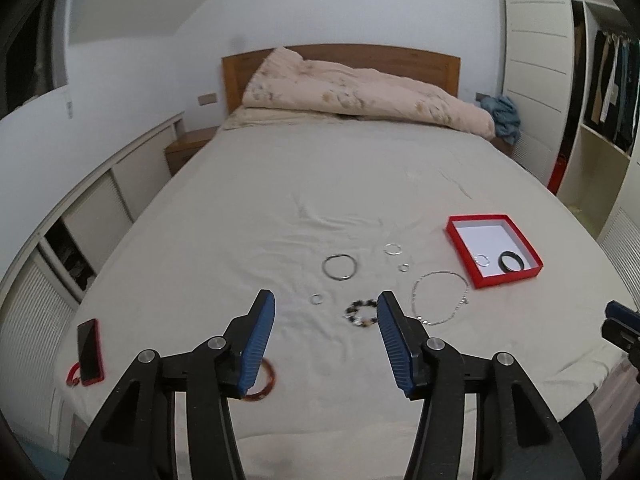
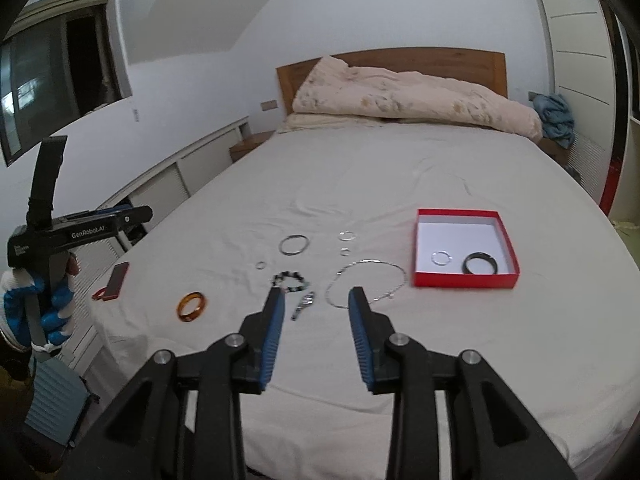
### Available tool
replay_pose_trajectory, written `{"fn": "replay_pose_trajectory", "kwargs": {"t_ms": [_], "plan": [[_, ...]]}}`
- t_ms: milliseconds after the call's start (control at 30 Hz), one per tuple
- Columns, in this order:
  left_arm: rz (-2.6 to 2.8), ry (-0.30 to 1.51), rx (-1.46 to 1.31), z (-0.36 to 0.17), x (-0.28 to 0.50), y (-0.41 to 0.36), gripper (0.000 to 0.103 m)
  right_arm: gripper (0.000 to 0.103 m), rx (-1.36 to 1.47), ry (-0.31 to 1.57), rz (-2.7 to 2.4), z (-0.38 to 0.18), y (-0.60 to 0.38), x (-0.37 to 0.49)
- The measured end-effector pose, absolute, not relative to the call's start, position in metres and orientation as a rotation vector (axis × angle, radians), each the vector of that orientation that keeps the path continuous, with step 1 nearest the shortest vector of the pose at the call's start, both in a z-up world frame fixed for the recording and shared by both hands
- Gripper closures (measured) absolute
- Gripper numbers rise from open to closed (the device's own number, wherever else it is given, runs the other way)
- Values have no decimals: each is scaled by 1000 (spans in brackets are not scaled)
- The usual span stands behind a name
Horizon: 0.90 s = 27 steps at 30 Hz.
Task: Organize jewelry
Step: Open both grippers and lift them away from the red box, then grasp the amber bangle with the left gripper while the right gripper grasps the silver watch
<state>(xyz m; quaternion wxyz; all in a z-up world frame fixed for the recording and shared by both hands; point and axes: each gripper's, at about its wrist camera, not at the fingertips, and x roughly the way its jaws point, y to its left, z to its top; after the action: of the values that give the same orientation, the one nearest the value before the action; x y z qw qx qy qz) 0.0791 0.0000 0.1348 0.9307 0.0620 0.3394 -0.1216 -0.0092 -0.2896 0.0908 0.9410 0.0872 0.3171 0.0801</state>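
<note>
Jewelry lies scattered on a bed (image 2: 400, 184) beside a red box (image 2: 466, 280) holding a black bangle (image 2: 481, 264) and small ring (image 2: 441, 258), while the left gripper (image 1: 326, 308) and right gripper (image 2: 316, 300) hover spread, empty.

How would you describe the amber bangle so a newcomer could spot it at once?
Start at the bed with its pale sheet, then look to the near left edge, just right of the red phone. The amber bangle lies there alone, apart from the cluster of jewelry. It is the only orange, thick, glossy ring; the others are thin silver, beaded or black.
</note>
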Motion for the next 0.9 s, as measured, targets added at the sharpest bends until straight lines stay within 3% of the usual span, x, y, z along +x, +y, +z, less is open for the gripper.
{"fn": "replay_pose_trajectory", "kwargs": {"t_ms": [400, 900], "plan": [[-166, 716, 55, 95, 82, 71, 50, 64, 169, 626, 224, 82, -246, -9], [-123, 969, 9, -57, 142, 120, 50, 64, 177, 838, 221, -9, -200, 72]]}}
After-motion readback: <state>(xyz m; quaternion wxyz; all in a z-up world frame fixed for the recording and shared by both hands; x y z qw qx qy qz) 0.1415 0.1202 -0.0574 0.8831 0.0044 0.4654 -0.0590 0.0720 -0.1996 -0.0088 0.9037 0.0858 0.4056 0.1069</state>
